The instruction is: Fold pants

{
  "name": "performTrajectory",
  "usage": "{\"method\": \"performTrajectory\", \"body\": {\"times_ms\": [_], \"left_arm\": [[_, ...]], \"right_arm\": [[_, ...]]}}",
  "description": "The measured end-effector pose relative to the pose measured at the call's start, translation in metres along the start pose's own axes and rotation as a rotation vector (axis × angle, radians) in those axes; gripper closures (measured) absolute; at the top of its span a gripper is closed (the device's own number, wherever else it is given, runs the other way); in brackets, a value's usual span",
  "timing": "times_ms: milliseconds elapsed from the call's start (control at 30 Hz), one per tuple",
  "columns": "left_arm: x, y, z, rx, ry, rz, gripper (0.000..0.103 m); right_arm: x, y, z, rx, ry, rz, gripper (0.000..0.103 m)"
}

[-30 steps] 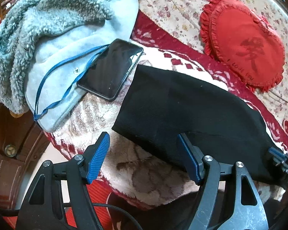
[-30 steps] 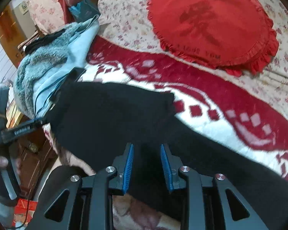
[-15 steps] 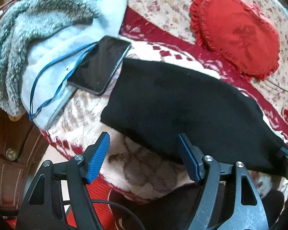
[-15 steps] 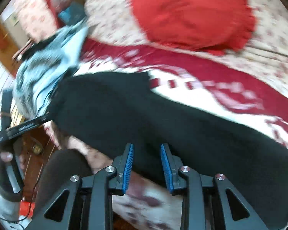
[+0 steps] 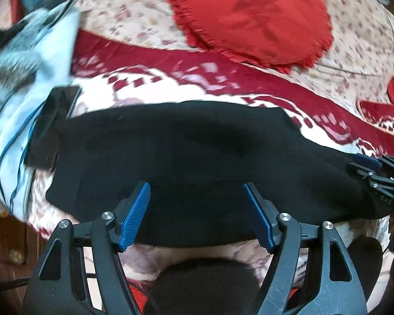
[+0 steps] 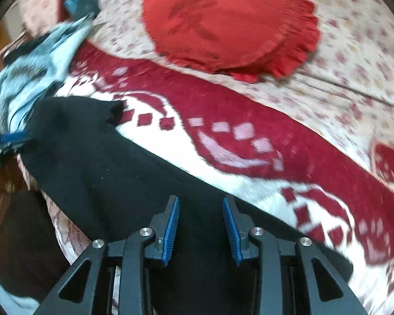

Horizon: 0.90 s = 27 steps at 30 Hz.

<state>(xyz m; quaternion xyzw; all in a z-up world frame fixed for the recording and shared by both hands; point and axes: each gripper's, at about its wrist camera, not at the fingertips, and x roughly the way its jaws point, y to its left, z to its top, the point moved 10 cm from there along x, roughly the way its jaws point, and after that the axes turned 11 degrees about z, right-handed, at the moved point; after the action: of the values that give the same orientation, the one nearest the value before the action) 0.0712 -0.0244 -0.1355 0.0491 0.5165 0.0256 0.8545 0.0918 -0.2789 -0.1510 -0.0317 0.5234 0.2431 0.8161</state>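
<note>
Black pants (image 5: 197, 157) lie stretched along the near edge of a bed with a red and white patterned blanket (image 5: 223, 78). My left gripper (image 5: 197, 210) is open wide and empty, just above the pants' near edge. My right gripper (image 6: 201, 225) is open with a narrower gap, over the pants (image 6: 113, 173), nothing between its pads. The right gripper also shows at the right edge of the left wrist view (image 5: 375, 173). The left gripper shows at the left edge of the right wrist view (image 6: 8, 141).
A dark phone (image 5: 50, 128) lies at the pants' left end, on a light blue fleece garment (image 5: 26, 84). A red heart-shaped ruffled cushion (image 5: 249, 18) sits further back on the floral sheet (image 6: 354, 52). The bed edge drops off near me.
Both views have swung right along the bed; the pants now lie across the left view and the phone has shifted to the far left. Both grippers' gaps look unchanged.
</note>
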Motion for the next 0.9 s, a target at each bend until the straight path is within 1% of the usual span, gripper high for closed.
{"method": "performTrajectory", "body": {"times_ms": [100,167,233,267,300,367,400,467,533,633,700,733,800,900], "left_arm": [[-0.003,-0.019,0.007,0.048,-0.012,-0.006,0.03],[-0.001,-0.029,0.01,0.066,-0.007,-0.011,0.03],[0.001,-0.039,0.011,0.084,0.002,-0.019,0.03],[0.001,-0.043,0.011,0.091,0.005,-0.023,0.03],[0.001,-0.048,0.011,0.099,0.006,-0.028,0.03],[0.002,-0.056,0.011,0.106,0.006,-0.036,0.03],[0.003,-0.062,0.01,0.111,0.01,-0.041,0.03],[0.004,-0.07,0.008,0.119,0.015,-0.049,0.03],[0.007,-0.077,0.005,0.133,0.022,-0.044,0.03],[0.004,-0.088,0.001,0.162,0.02,-0.049,0.03],[0.0,-0.097,0.0,0.174,0.014,-0.067,0.03],[-0.002,-0.102,-0.001,0.182,0.015,-0.077,0.03],[-0.003,-0.114,-0.004,0.204,0.019,-0.095,0.03],[-0.006,-0.136,-0.007,0.239,0.02,-0.117,0.03]], "right_arm": [[0.008,0.006,-0.001,-0.094,0.04,0.013,0.07],[0.011,0.006,-0.001,-0.121,0.047,0.039,0.07],[0.012,0.006,-0.001,-0.126,0.05,0.074,0.084],[0.011,0.006,-0.001,-0.144,0.055,0.056,0.094],[0.009,0.006,0.0,-0.171,0.06,0.024,0.097],[0.005,0.004,0.004,-0.185,0.035,-0.008,0.098],[0.006,-0.001,0.006,-0.168,0.025,-0.023,0.098],[0.012,-0.007,0.008,-0.126,0.009,-0.02,0.098],[0.013,-0.009,0.011,-0.099,-0.028,-0.023,0.098],[0.0,-0.012,0.009,-0.046,-0.071,-0.007,0.098],[-0.021,-0.022,-0.003,0.002,-0.1,-0.05,0.093],[-0.029,-0.026,-0.009,0.022,-0.111,-0.058,0.092],[-0.049,-0.033,-0.03,0.093,-0.147,-0.034,0.091],[-0.068,-0.04,-0.061,0.193,-0.187,0.012,0.09]]}}
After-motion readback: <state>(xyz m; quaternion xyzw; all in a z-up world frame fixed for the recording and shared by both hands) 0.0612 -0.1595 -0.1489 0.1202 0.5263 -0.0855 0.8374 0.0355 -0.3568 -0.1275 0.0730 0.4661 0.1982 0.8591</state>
